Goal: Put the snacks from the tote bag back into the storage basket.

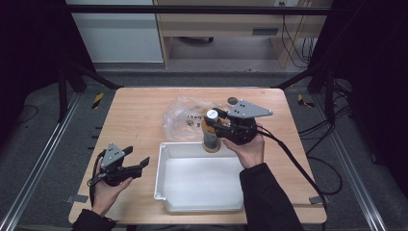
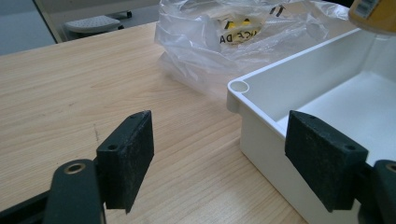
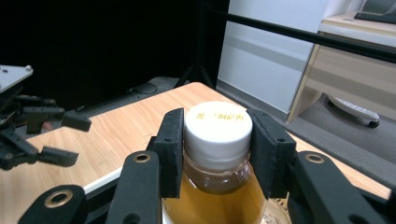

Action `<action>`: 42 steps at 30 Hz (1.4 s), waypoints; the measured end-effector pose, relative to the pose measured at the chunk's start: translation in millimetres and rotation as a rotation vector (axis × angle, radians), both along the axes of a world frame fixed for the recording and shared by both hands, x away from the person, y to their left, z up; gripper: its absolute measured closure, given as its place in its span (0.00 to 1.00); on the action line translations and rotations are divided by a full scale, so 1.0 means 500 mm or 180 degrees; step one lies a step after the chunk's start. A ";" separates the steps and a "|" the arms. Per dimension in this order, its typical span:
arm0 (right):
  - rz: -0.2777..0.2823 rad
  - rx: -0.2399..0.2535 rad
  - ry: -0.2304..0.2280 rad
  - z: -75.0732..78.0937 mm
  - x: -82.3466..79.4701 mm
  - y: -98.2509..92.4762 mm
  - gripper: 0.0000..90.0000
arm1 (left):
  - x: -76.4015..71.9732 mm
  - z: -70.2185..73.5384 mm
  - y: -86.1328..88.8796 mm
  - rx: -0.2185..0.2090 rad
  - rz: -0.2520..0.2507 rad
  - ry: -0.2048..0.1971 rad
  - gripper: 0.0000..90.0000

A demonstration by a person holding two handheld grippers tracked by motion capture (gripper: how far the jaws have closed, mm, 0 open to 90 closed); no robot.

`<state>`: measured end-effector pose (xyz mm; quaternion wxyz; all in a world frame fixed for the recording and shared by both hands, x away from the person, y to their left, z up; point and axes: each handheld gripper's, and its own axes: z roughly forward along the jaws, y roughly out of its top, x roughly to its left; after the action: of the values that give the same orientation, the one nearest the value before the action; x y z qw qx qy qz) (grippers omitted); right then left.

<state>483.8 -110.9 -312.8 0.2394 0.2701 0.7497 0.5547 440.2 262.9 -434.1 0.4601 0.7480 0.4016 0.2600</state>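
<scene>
My right gripper (image 3: 217, 154) clamps the bottle (image 3: 218, 140) by its neck, upright over the tray's (image 1: 166, 159) twelve o'clock rim; my left gripper (image 2: 233, 163) gapes, holding nothing.

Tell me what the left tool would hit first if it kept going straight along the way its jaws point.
Most likely the white tray: in the left gripper view the left tool stands open, its right jaw already level with the tray's near corner and wall. Past that corner lies the clear plastic bag. Depth is hard to judge.
</scene>
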 end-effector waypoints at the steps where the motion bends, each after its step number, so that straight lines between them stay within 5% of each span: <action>1: 0.0015 0.0000 0.0008 -0.004 -0.002 0.000 0.65 | 0.000 0.000 0.000 -0.0001 0.0001 0.0003 0.26; 42: 0.0185 -0.0164 0.0313 -0.147 -0.057 0.016 0.66 | -0.001 0.000 0.000 0.0020 -0.0003 0.0003 0.26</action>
<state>455.2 -102.9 -386.1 0.1929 0.2689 0.7821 0.5279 439.7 262.7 -434.0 0.4576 0.7497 0.4006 0.2608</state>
